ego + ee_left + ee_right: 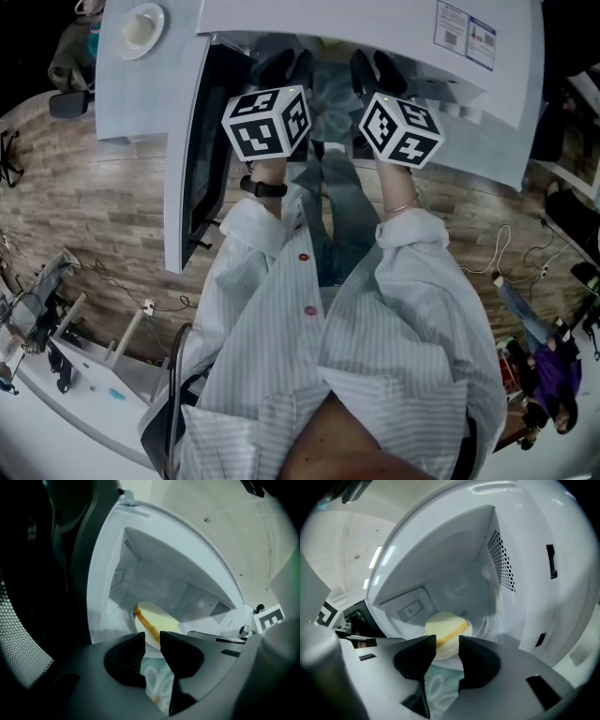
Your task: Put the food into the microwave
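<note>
Both grippers reached into the open microwave (pixel 454 559). Its door (pixel 192 159) stood swung out at the left of the head view, clear of the arms.

Left gripper (pixel 152 639): jaws drawn close and clamped on the near rim of the plate (pixel 151 641). Right gripper (pixel 447 644): the same, on the rim just beside it. Judged reason for the paired grip: it kept the plate level, so nothing would slide.

Food (pixel 445 631): a pale yellow slab with an orange edge, lying mid-plate inside the cavity, at centre frame in both gripper views.

A pale green patterned surface (pixel 440 686) showed between the jaw bases. Could not tell whether it was part of the plate, nor whether the plate touched the cavity floor.

Judgement: placing step, nearly done. What remained was to set the plate down, release and withdraw straight back.
</note>
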Available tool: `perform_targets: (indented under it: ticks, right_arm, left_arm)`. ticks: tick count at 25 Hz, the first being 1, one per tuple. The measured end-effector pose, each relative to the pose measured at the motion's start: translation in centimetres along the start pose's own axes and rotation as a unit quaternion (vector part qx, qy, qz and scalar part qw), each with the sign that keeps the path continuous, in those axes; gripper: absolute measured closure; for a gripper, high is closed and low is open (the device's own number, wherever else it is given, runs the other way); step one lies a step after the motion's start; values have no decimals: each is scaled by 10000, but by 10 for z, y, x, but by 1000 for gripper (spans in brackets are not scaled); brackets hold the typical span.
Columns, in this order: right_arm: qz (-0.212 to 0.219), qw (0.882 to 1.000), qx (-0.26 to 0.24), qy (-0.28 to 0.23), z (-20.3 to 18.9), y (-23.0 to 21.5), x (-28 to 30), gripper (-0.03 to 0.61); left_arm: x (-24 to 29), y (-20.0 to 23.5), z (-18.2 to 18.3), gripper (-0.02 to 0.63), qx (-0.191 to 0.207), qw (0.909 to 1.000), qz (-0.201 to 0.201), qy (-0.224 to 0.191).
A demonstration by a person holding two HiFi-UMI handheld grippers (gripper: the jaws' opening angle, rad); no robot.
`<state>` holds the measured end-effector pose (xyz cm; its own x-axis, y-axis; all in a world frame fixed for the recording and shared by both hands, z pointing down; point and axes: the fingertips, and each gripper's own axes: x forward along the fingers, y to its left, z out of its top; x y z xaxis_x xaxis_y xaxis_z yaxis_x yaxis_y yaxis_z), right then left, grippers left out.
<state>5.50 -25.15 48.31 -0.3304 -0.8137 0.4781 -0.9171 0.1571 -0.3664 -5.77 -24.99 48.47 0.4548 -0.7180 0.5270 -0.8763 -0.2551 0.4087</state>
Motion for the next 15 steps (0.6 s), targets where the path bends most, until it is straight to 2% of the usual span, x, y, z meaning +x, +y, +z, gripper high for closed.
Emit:
perform_targets:
  ticks: [7, 15]
  right_arm:
    - [423, 9989, -74, -159, 15, 23, -30, 423]
    - [1075, 9930, -218, -439, 45, 55, -77, 489]
  left_arm:
    - [-34, -32, 19, 517, 151, 9986, -363, -343]
    - [-80, -69, 44, 557, 370, 9945, -656, -734]
